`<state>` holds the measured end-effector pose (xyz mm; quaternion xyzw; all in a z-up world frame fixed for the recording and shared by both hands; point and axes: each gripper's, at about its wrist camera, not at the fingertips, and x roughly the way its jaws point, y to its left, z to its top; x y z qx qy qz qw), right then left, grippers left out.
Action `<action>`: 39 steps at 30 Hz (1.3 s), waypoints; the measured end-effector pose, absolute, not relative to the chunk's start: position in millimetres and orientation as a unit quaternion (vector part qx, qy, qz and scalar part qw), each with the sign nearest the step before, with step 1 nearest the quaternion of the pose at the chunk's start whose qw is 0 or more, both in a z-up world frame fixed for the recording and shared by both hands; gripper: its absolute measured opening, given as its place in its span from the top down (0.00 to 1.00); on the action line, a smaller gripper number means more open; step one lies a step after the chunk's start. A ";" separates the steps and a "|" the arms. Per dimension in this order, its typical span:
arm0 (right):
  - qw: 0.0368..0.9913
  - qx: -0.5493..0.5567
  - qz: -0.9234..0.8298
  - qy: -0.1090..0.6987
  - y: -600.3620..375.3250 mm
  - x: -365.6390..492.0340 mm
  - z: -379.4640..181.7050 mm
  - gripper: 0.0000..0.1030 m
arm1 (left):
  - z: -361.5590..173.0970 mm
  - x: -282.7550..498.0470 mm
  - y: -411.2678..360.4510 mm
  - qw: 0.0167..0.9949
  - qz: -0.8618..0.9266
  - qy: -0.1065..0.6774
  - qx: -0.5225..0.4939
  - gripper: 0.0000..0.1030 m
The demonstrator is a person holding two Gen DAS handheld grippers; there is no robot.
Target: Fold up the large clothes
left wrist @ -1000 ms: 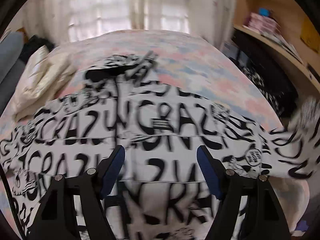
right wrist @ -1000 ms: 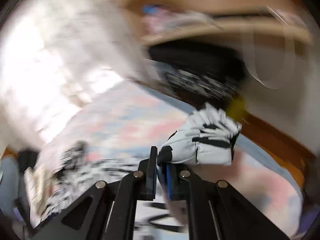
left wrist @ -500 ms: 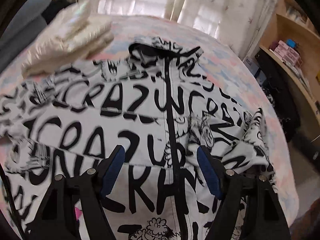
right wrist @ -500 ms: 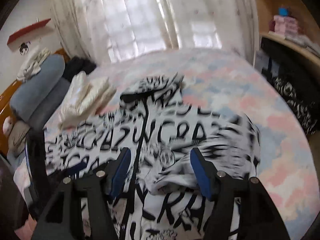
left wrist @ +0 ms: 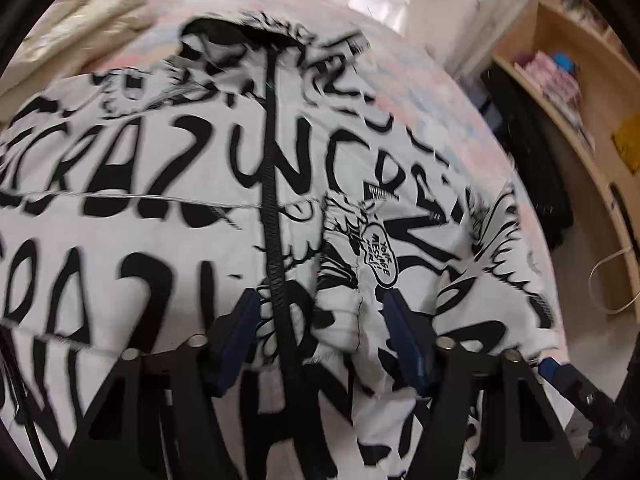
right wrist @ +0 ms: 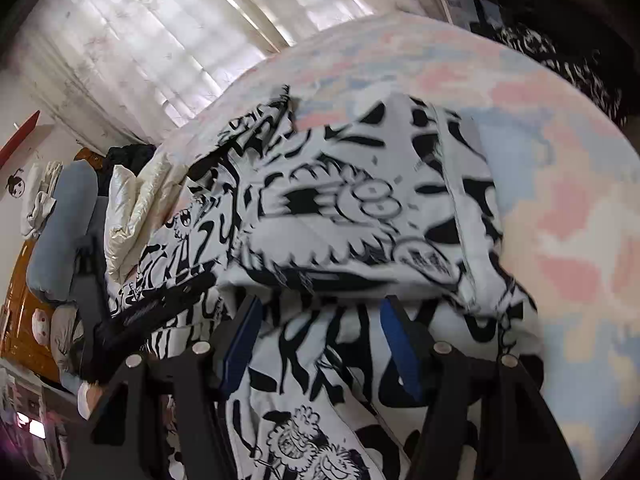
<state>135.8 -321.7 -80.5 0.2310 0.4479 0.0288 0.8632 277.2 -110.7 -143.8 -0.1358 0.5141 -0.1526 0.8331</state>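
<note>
A large white jacket (left wrist: 168,184) with black graffiti lettering and a black front zipper (left wrist: 272,184) lies spread on the bed. Its right sleeve (right wrist: 360,216) is folded inward across the front. My left gripper (left wrist: 320,332) is open and hovers low over the zipper and the sleeve cuff (left wrist: 344,280). My right gripper (right wrist: 320,336) is open and empty, just in front of the folded sleeve; it also shows at the lower right of the left wrist view (left wrist: 576,388). The left gripper's black body (right wrist: 152,312) shows in the right wrist view.
The bed has a pastel pink and blue sheet (right wrist: 560,184). A cream puffy garment (right wrist: 128,208) and a grey bolster (right wrist: 60,232) lie at the headboard side. Wooden shelves (left wrist: 580,92) and dark clothing (right wrist: 560,56) stand beyond the bed's right edge. Curtains (right wrist: 160,48) cover the window.
The right gripper carried the sleeve over the jacket front, let it go and now stands open near it. The left gripper moved closer in over the zipper and the sleeve cuff.
</note>
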 end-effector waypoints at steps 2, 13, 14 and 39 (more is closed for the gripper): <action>0.860 0.235 0.028 0.453 -322.4 133.5 -87.1 0.40 | -154.0 285.3 -122.6 0.825 -0.152 0.532 -0.115 0.80; 0.883 0.190 0.020 0.428 -328.6 116.4 -65.6 0.40 | -33.1 258.3 -140.9 0.931 -0.097 0.352 0.000 0.97; 0.887 0.183 0.016 0.424 -329.8 115.3 -61.5 0.40 | -23.5 255.5 -129.7 0.939 -0.083 0.334 0.000 0.97; 0.812 0.267 -0.084 0.512 -441.3 278.4 -150.2 0.28 | -161.3 336.0 -53.7 0.857 -0.053 0.511 -0.034 0.74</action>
